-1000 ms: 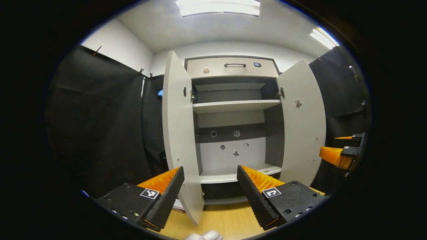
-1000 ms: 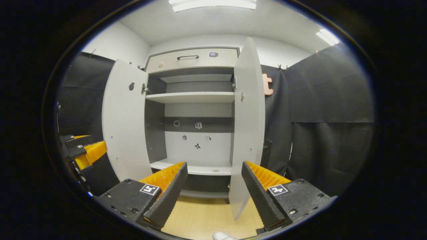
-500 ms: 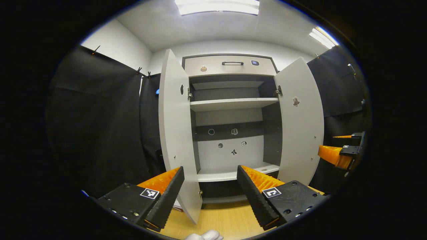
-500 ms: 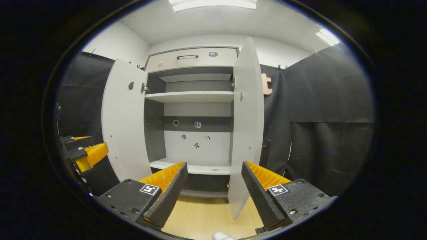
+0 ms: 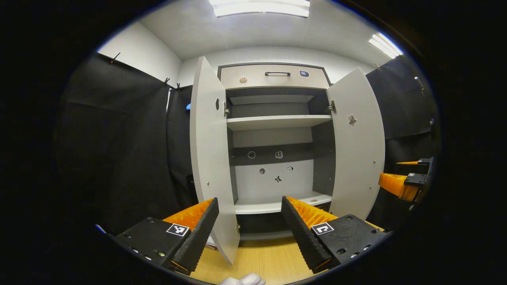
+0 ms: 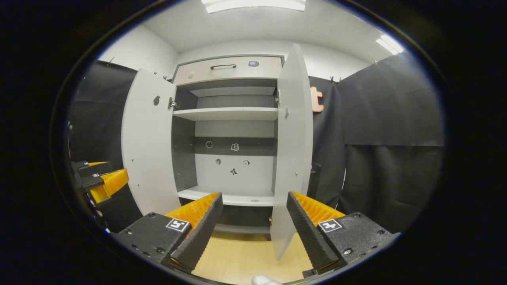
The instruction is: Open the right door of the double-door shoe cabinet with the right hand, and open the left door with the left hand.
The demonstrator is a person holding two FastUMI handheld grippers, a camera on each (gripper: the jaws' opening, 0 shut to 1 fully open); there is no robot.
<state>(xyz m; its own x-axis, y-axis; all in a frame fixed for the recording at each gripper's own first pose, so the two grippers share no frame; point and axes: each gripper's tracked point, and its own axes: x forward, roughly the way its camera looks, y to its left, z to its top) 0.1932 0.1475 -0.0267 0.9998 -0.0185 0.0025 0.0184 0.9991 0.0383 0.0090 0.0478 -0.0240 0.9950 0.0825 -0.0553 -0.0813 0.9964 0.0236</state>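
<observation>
The shoe cabinet [image 5: 277, 77] stands straight ahead with both doors swung out. In the left gripper view the left door [image 5: 210, 158] points edge-on toward me, and its lower edge falls between the fingers of my left gripper [image 5: 249, 200], which is open and holds nothing. The right door [image 5: 358, 150] hangs wide open, and beyond it the right gripper [image 5: 390, 172] shows at the far right. In the right gripper view the right door [image 6: 293, 150] stands edge-on in front of my open right gripper [image 6: 254, 194]. The left door [image 6: 148, 146] and the left gripper [image 6: 107, 171] are at the left.
Inside are a white shelf [image 5: 277, 122], a bottom shelf [image 5: 273, 206] and small stickers on the back panel. A drawer with a dark handle [image 5: 277, 73] tops the cabinet. A wooden floor [image 5: 269, 261] lies below, and black cloth walls stand on both sides. A white glove tip [image 5: 241, 280] shows at the bottom edge.
The cabinet has shifted slightly in both views as the hands drift a little. Both doors stay open and both grippers stay open.
</observation>
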